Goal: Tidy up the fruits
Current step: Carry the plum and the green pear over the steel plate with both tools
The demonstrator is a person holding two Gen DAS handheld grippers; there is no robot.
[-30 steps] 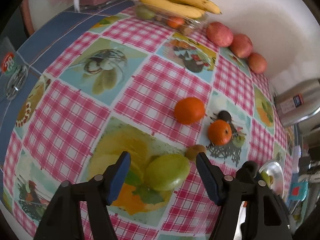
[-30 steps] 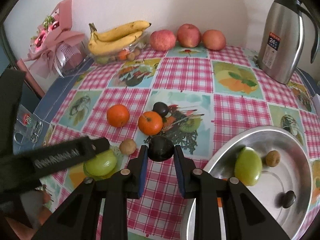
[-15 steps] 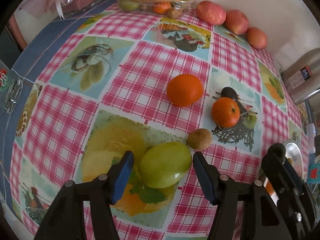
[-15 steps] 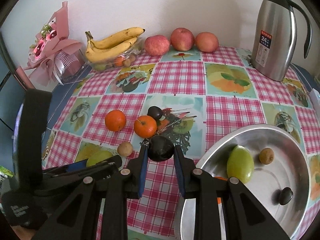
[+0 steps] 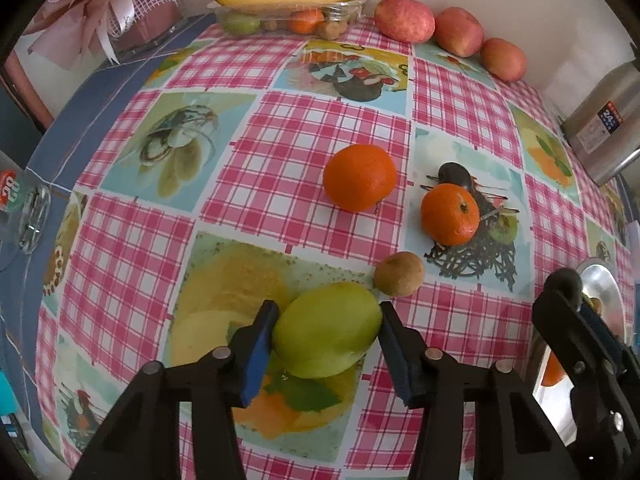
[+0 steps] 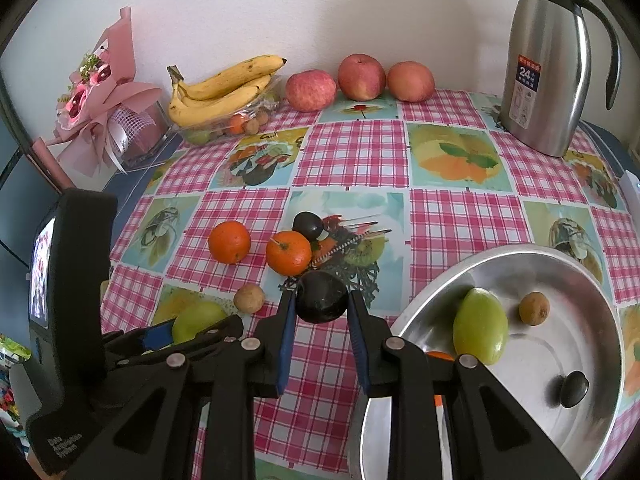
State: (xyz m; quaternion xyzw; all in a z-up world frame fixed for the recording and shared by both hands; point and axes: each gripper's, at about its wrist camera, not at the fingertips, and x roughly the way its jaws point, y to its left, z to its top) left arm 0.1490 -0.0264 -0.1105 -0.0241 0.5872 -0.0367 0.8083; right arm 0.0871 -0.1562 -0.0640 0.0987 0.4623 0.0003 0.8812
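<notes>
In the left wrist view my left gripper [image 5: 326, 330] has its blue pads against both sides of a green mango [image 5: 327, 330] lying on the checked tablecloth. A small brown fruit [image 5: 399, 273], two oranges [image 5: 359, 177] [image 5: 450, 213] and a dark plum [image 5: 455, 175] lie beyond it. In the right wrist view my right gripper [image 6: 322, 304] is shut on a dark plum [image 6: 322, 297], held above the cloth left of the metal bowl [image 6: 592, 292]. The bowl holds a green mango [image 6: 480, 330], a brown fruit [image 6: 534, 308], a dark plum [image 6: 574, 389] and an orange, mostly hidden.
Bananas [image 6: 224, 88] on a clear fruit box, three apples [image 6: 362, 77] and a steel thermos [image 6: 550, 60] stand along the back wall. A pink bouquet [image 6: 100, 100] is at the back left. The table's left edge [image 5: 60, 128] is near.
My left gripper has moved forward and closed from wide open onto the green mango. My right gripper has lifted and drawn back a little with the plum.
</notes>
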